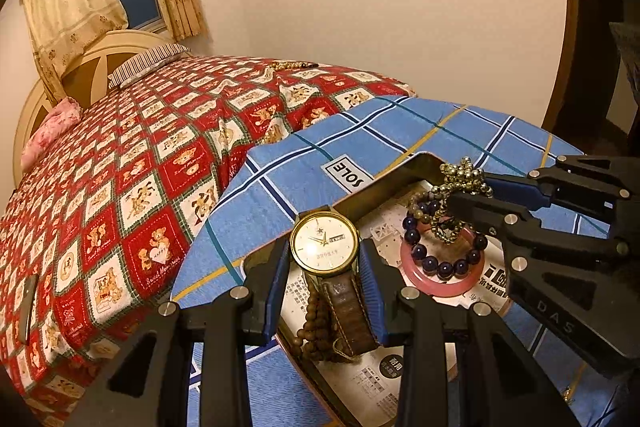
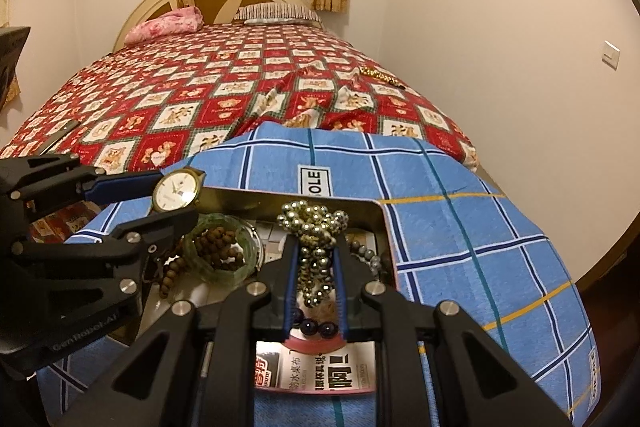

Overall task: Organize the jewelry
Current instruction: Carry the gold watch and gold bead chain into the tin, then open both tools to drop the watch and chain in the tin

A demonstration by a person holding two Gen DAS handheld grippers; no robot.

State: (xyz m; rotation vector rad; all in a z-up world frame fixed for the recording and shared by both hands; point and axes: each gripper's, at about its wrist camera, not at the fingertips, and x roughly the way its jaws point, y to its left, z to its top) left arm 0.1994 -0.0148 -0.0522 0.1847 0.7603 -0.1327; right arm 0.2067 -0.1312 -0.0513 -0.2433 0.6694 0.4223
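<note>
Grippers clamped jewelry above the tray: left squeezed the fragile watch by its strap, right pinched limp, slippery beads.

1. Tray is crowded: pink bangle and purple beads at right, brown beads and green bangle at left. Only a narrow paper-lined strip between them is bare.
2. Both grippers, left and right, hang over the tray, close side by side.
3. Blue cloth right of the tray is open.
4. Bed beyond is mostly bare; a bead string lies near the wall edge.
</note>
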